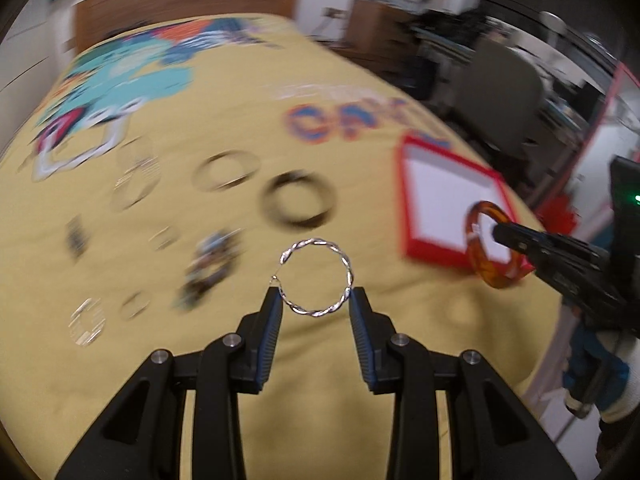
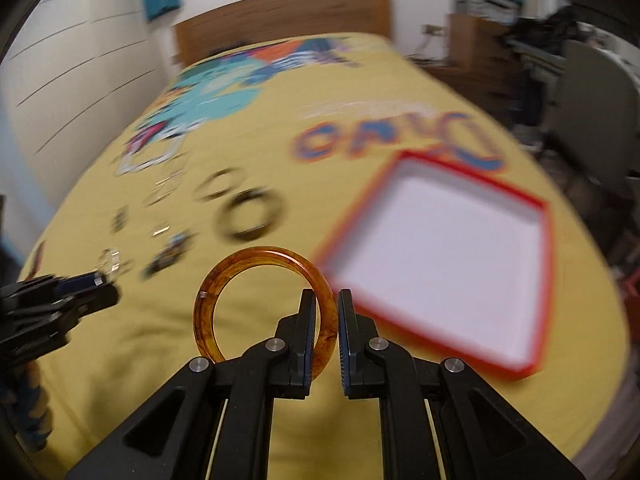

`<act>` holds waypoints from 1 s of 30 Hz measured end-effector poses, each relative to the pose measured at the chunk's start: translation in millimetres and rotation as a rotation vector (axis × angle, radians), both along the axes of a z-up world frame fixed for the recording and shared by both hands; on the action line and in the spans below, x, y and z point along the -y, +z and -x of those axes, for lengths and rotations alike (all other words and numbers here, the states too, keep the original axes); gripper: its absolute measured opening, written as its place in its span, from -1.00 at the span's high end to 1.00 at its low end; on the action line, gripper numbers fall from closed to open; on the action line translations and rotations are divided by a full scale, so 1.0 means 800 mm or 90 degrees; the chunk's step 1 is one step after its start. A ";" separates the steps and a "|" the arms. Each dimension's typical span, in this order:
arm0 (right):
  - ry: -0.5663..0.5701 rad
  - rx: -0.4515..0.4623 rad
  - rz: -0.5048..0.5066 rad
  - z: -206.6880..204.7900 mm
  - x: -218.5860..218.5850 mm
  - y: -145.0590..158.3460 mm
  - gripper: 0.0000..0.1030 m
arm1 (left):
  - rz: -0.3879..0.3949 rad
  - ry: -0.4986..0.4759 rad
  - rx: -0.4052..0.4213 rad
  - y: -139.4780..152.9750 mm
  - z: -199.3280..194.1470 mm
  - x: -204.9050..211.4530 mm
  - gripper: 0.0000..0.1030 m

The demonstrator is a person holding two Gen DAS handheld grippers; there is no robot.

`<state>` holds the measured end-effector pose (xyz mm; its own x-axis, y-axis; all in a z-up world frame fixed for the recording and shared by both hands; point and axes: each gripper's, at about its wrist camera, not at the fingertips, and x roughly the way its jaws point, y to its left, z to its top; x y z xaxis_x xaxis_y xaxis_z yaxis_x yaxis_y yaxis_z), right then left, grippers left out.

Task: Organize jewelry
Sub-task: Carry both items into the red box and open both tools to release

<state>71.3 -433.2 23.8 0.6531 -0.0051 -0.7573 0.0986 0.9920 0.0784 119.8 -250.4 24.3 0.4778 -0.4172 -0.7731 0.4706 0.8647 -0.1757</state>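
The left tongs [image 1: 316,294] hold a twisted silver hoop [image 1: 316,278]. The hoop sits between the two tips, touching both, lifted above the yellow bed cover [image 1: 400,340]. In the right view the left tongs [image 2: 102,288] show at the left edge, blurred.

The right tongs [image 2: 325,300] are clenched on an amber bangle [image 2: 240,276]. The pads squeeze the right side of the ring, and the rest of it sticks out to the left. The bangle stands nearly upright. In the left view the right tongs [image 1: 498,232] and the bangle [image 1: 480,256] hang in front of the near edge of the red box [image 1: 406,216].

The red box [image 2: 536,200] lies open on the bed, to the right, with a white inside. Nothing can be seen inside it.

More jewelry lies on the cover to the left, all blurred. There is a black ring [image 1: 298,200], a thin ring [image 1: 226,170] just beside it, a dark beaded piece [image 1: 210,268] and a small shiny hoop [image 1: 86,322] nearer the edge. A few fainter rings lie among them, too blurry to tell apart.
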 end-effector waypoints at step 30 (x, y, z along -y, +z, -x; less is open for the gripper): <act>-0.031 -0.108 0.131 -0.077 0.162 -0.084 0.25 | -0.104 -0.113 -0.070 -0.092 -0.054 0.223 0.35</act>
<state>132.6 -562.8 -43.3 0.5126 -0.1985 -0.8354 0.1407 0.9792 -0.1464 163.0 -428.7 -49.2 0.3179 -0.3527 -0.8801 0.6034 0.7912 -0.0991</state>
